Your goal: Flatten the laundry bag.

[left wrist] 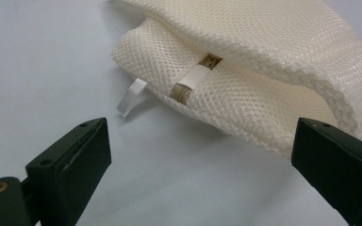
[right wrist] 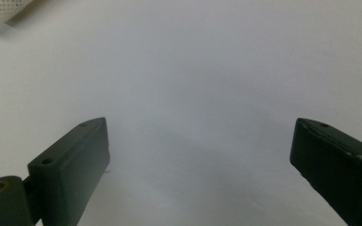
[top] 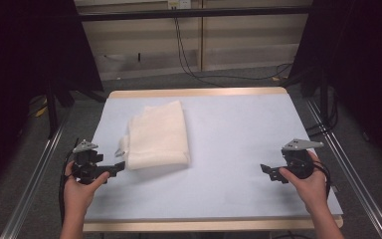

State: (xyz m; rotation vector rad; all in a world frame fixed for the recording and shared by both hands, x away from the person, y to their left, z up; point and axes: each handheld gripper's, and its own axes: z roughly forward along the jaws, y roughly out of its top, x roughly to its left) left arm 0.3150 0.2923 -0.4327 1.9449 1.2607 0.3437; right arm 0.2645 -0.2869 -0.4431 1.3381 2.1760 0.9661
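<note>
Two grippers are hovering with jaws spread wide, nothing between them: left gripper point(top: 113, 169) just beside the folded mesh bag's point(top: 158, 135) near corner, right gripper point(top: 270, 172) well apart, over bare desk point(top: 238, 129).

table point(top: 238, 149): pale blue sheet | on it: folded mesh bag point(top: 158, 135)

A cream-white mesh laundry bag point(top: 158, 135) lies folded flat on the pale blue tabletop point(top: 238, 149), left of centre, its long side running away from the person. In the left gripper view its netted fabric point(left wrist: 245, 61) is doubled over in soft layers, the fold gaping slightly. A tan zipper pull point(left wrist: 184, 90) under a white elastic band point(left wrist: 196, 75) sits in the gap, and a white ribbon loop point(left wrist: 131, 96) sticks out onto the tabletop.
</note>
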